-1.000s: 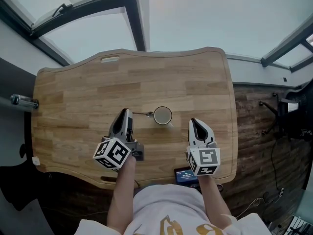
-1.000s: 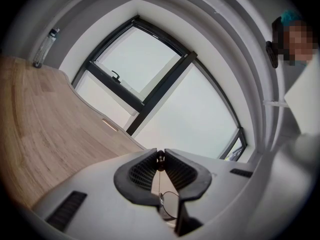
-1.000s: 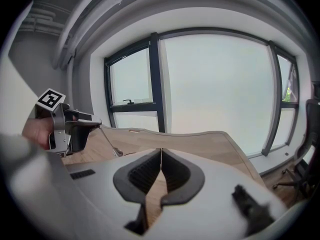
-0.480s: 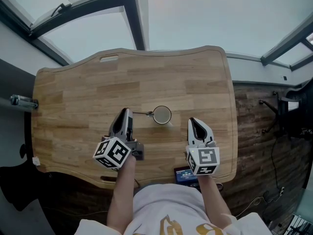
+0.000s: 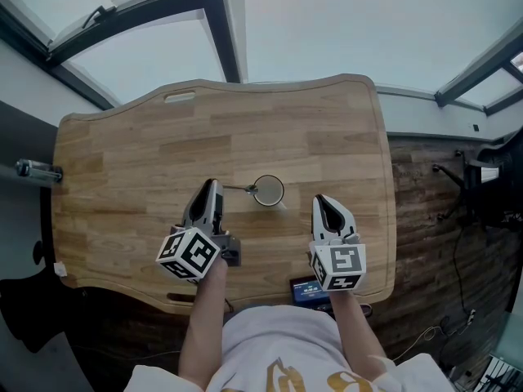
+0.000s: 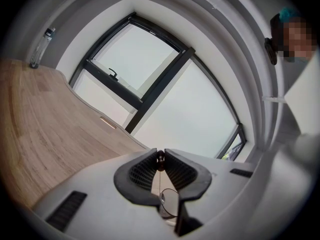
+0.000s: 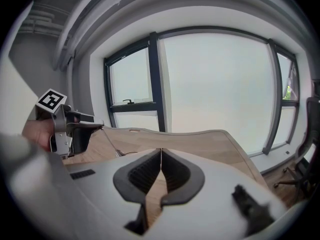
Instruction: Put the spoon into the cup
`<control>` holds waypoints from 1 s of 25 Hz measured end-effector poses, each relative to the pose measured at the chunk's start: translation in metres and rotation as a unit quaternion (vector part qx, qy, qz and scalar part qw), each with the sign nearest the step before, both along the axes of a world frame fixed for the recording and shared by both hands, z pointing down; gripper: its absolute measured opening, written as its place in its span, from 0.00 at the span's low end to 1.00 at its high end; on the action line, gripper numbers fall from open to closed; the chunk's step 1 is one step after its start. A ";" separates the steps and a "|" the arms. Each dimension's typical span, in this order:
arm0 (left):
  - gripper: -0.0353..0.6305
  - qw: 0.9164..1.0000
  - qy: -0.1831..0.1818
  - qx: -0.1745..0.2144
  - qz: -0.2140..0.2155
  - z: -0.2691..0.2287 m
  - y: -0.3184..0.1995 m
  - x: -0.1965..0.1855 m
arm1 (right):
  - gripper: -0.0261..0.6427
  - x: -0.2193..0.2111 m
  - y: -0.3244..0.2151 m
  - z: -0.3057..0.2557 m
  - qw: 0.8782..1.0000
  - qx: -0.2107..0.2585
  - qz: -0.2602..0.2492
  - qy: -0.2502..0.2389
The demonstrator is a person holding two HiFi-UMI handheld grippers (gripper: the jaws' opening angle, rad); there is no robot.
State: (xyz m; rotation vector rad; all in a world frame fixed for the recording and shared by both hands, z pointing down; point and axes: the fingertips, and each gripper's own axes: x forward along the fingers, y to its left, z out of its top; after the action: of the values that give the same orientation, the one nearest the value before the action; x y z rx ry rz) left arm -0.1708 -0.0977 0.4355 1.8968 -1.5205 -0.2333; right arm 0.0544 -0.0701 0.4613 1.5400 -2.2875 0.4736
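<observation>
A small round cup (image 5: 269, 190) stands on the wooden table (image 5: 147, 153), near the middle of its front half. A thin metal spoon (image 5: 238, 189) runs level from the cup's left rim to my left gripper (image 5: 213, 185). Its bowl end is too small to make out. In the left gripper view my left gripper (image 6: 160, 155) is shut on the spoon's dark knob end (image 6: 160, 158). The thin handle runs down from there to the cup (image 6: 170, 204). My right gripper (image 5: 320, 201) hovers right of the cup, its jaws shut (image 7: 161, 151) on nothing.
A small device with a lit screen (image 5: 308, 291) lies at the table's near edge between my arms. A bottle (image 5: 37, 169) sticks out at the table's left edge. An office chair (image 5: 482, 194) stands on the floor to the right. Windows lie beyond the far edge.
</observation>
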 end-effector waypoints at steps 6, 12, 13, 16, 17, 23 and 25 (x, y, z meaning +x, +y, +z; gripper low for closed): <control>0.13 1.000 0.001 -0.003 0.003 0.003 -0.003 0.005 | 0.08 -0.002 -0.001 0.003 1.000 -0.003 -0.003 0.000; 0.13 1.000 -0.001 -0.007 0.010 0.006 -0.005 0.010 | 0.09 0.001 -0.002 0.007 1.000 -0.008 0.000 -0.001; 0.13 1.000 -0.001 -0.008 0.010 0.008 -0.005 0.010 | 0.09 0.002 -0.002 0.008 1.000 -0.009 0.001 -0.001; 0.13 1.000 -0.002 -0.011 0.011 0.010 -0.006 0.012 | 0.09 0.004 -0.003 0.010 1.000 -0.011 0.001 -0.002; 0.13 1.000 -0.002 -0.011 0.011 0.011 -0.007 0.012 | 0.09 0.004 -0.004 0.011 1.000 -0.012 0.001 -0.002; 0.13 1.000 -0.001 -0.014 0.012 0.014 -0.009 0.013 | 0.08 0.007 -0.007 0.013 1.000 -0.014 0.003 -0.001; 0.13 1.000 -0.001 -0.015 0.012 0.014 -0.009 0.013 | 0.09 0.007 -0.008 0.014 1.000 -0.015 0.004 -0.001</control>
State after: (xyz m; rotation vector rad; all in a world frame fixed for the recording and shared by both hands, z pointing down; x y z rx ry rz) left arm -0.1578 -0.1067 0.4500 1.8910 -1.4938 -0.1986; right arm 0.0615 -0.0780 0.4750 1.5351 -2.2666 0.5078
